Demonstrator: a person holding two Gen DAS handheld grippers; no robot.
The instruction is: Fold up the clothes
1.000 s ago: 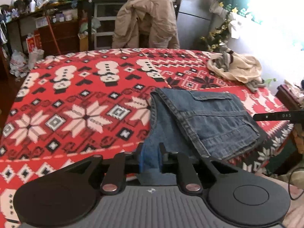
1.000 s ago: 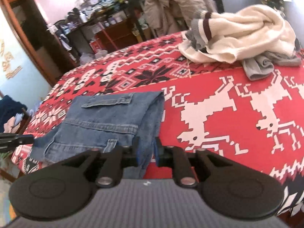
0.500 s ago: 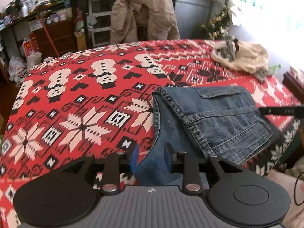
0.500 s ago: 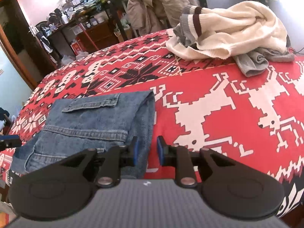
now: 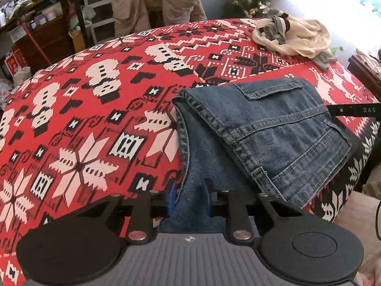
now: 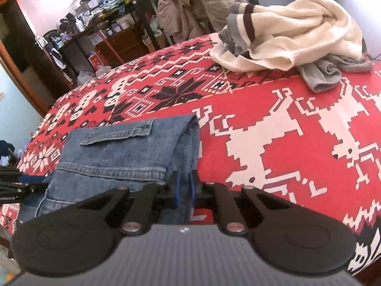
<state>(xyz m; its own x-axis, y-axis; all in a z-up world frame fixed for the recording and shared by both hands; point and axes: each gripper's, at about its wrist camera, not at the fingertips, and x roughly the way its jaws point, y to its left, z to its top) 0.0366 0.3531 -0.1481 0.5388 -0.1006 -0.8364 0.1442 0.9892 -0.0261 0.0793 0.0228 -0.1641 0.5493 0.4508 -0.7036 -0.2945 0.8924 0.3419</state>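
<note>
Left gripper (image 5: 189,199) & right gripper (image 6: 184,188), jaws just closing, each pinch a near edge of the folded jeans (image 5: 273,128) on the red blanket (image 5: 95,95).

We look down steeply past each gripper's fingers (image 5: 172,196), close over the surface (image 5: 78,109); both views share the jeans (image 5: 273,128) ahead and the sweater (image 6: 293,33) beyond.

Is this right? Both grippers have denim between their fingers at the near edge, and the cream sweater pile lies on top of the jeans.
Not quite. The cream sweater pile lies well apart from the jeans, at the far side of the red blanket; the right wrist view shows it. The rest holds: left gripper and right gripper both have denim between their fingers.
</note>
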